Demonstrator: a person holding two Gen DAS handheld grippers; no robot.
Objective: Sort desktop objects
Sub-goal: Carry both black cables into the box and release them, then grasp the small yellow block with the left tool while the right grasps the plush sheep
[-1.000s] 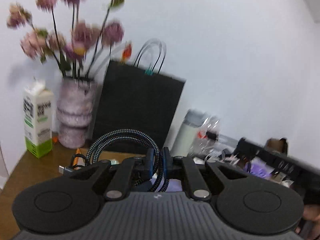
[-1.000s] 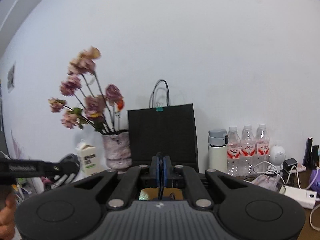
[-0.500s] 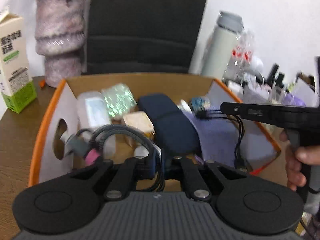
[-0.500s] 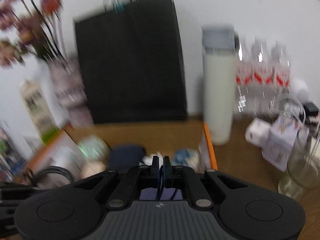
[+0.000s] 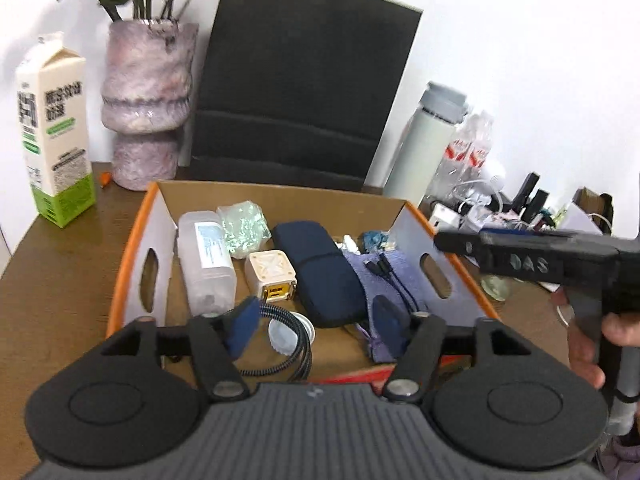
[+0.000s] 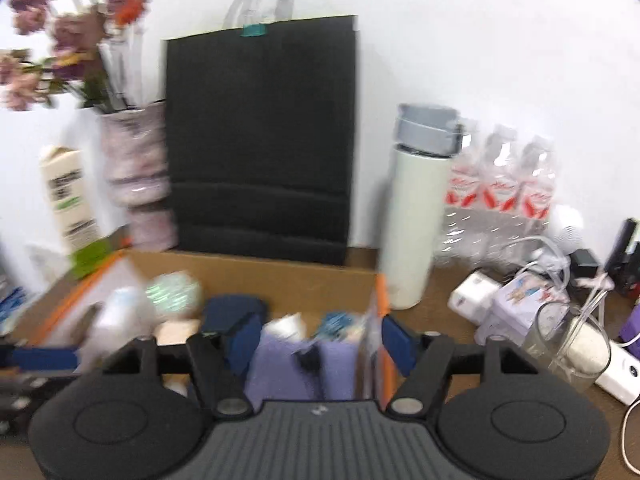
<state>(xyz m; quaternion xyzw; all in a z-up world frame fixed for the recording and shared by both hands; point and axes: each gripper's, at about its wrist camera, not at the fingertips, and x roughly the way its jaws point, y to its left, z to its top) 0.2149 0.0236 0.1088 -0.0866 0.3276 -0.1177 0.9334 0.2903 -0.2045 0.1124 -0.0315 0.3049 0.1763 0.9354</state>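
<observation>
An orange-edged cardboard box (image 5: 132,248) sits on the wooden desk and holds several items: a navy case (image 5: 316,268), a clear plastic container (image 5: 206,260), a cream charger cube (image 5: 272,276), a purple cloth (image 5: 384,276) with a thin black cable (image 5: 390,274) on it. My left gripper (image 5: 316,326) is open above the box's near end; a coiled braided cable (image 5: 296,340) lies loose in the box just below it. My right gripper (image 6: 320,340) is open over the box's right side, above the purple cloth (image 6: 280,368); it shows from the side in the left wrist view (image 5: 516,256).
A black paper bag (image 5: 304,92), a pink vase (image 5: 144,104) with flowers and a milk carton (image 5: 52,128) stand behind the box. A white flask (image 6: 416,220), water bottles (image 6: 500,188), a glass cup (image 6: 572,344) and cables crowd the right side.
Both grippers tilted down from the wall toward the box. The left gripper opened and let the braided cable drop into the box. The right gripper opened too, releasing the thin black cable.
</observation>
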